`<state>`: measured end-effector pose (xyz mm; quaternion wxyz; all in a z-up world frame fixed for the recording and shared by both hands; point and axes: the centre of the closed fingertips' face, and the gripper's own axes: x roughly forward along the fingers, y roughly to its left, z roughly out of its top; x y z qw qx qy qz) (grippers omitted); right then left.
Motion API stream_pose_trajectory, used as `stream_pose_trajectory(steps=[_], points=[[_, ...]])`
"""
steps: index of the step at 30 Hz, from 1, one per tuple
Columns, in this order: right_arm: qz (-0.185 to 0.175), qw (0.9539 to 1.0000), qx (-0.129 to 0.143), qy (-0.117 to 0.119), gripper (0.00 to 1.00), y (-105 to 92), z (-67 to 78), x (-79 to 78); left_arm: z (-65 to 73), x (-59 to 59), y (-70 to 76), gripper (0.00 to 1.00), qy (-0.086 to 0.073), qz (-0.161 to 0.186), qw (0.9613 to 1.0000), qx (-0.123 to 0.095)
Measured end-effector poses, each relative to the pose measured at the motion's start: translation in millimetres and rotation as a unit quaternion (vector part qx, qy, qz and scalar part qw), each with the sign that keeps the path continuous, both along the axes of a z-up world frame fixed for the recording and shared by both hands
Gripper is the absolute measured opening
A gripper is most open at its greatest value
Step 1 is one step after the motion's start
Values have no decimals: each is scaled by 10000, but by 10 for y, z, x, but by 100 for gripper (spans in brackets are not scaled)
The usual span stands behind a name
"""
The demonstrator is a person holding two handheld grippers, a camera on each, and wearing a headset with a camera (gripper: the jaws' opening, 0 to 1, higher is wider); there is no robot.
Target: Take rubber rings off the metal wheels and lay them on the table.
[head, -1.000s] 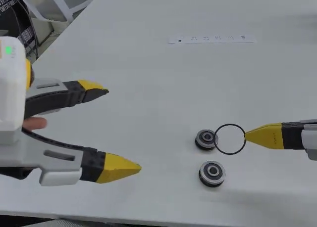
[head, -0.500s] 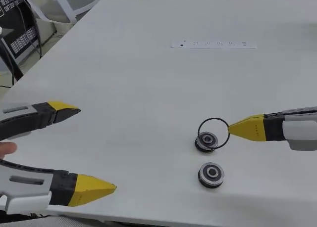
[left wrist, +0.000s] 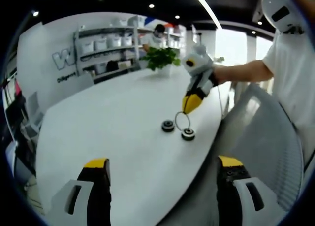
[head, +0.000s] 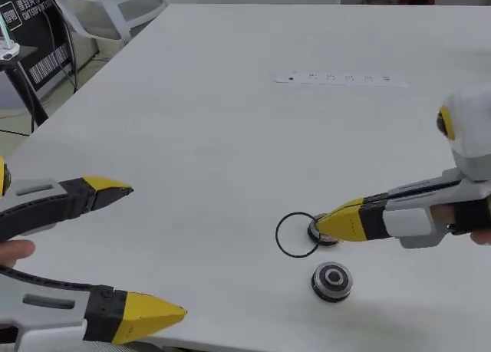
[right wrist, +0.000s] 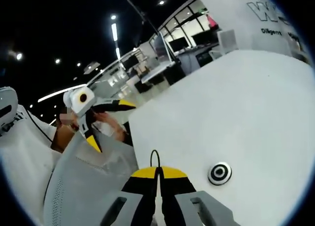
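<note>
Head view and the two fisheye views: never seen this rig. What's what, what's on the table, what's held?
There is no robot here. A person holds a hand tool with two yellow-tipped fingers in each hand. The head view comes from a headset camera that looks down at the white table. Each round picture comes from a camera riding on one gripper, looking along its own fingers.

The left gripper hangs open over the table's near edge and holds nothing. The right gripper is shut on the edge of a thin black rubber ring, right beside the far wheel, which its tip partly hides. The near wheel lies alone, closer to the person. I cannot tell whether the ring touches the table.
</note>
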<state>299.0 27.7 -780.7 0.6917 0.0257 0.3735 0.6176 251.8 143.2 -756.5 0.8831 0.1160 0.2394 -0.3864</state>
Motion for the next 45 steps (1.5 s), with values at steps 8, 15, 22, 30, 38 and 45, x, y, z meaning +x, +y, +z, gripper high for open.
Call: stream_pose_trajectory(steps=[8,15,22,30,38,45], points=[[218,9982,-566,-7,0,127,-354,-22,-21,-26,12,90,27,20,10000,6],[209,9964,-801,169,0,174,-580,-28,-47,-40,19,89,80,5,10000,50],[184,9936,-1117,-24,0,111,-743,24,-50,-43,24,89,91,12,9999,58],[237,9914,-1240,-332,6,49,-768,51,-55,-49,-7,88,93,-34,9999,87],[137,9939,-993,-467,8,-103,-616,92,-34,-40,-62,87,75,-151,9998,115],[180,9963,-577,-615,15,-297,-489,-30,0,38,-145,87,54,-319,9994,151]])
